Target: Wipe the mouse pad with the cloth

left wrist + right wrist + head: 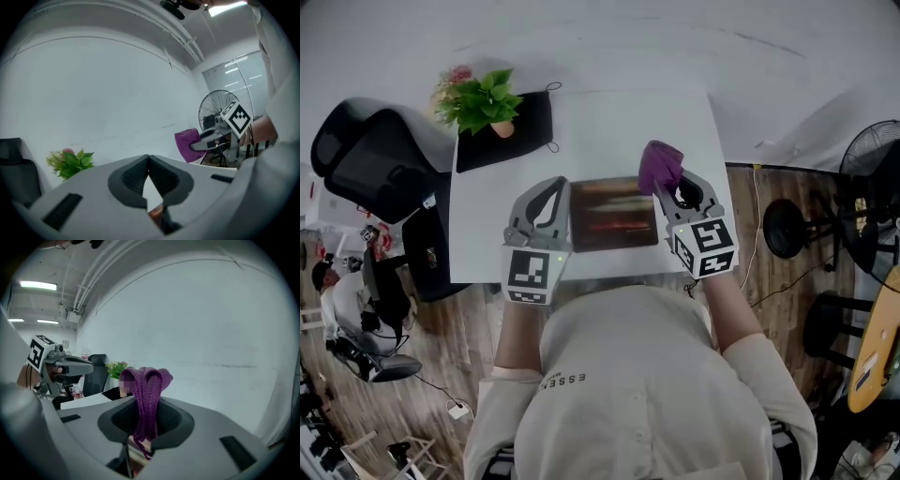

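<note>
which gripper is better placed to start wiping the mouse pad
Right. The right gripper is shut on the purple cloth by the right edge of the mouse pad; the left gripper is shut with nothing in it.

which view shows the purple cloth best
The right gripper view: the cloth fills the middle, clamped between the right gripper's jaws. The head view shows it as a small bunch near the mouse pad's far right corner; the left gripper view, small and far off.
</note>
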A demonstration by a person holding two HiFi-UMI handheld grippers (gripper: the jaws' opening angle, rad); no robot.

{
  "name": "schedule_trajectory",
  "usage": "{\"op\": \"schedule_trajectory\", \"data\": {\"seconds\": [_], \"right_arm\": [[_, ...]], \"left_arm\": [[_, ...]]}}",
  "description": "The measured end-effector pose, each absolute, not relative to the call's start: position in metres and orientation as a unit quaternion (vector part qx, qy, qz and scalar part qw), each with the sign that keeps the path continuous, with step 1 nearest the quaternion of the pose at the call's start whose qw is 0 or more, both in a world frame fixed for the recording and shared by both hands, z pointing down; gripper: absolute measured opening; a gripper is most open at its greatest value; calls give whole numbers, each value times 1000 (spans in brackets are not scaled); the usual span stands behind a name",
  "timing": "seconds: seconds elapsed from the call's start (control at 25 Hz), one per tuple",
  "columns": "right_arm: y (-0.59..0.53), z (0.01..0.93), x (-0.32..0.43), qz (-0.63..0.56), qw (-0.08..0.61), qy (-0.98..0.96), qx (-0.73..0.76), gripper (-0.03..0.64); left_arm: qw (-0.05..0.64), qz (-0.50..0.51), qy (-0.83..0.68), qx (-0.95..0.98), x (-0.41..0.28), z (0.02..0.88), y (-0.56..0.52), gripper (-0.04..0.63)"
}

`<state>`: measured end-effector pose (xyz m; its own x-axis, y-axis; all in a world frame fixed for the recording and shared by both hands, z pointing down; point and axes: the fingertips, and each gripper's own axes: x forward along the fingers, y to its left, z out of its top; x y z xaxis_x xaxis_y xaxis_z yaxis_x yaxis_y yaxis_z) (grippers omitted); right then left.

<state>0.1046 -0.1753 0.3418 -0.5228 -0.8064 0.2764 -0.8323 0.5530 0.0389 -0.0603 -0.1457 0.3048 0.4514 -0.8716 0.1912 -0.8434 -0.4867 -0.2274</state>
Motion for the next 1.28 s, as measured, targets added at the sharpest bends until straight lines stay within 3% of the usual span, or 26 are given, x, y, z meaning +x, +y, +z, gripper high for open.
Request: {"op": "schedule_trajectory", "data": {"seconds": [0.32, 1.28], "right_arm": [[-176, 316, 106, 3, 86, -861, 501, 87], [-163, 330, 108, 25, 100, -864, 493, 84]], "left_arm": [[50, -133, 505, -851, -70, 295, -148, 2], [26, -144, 507, -849, -62, 313, -143, 2]]}}
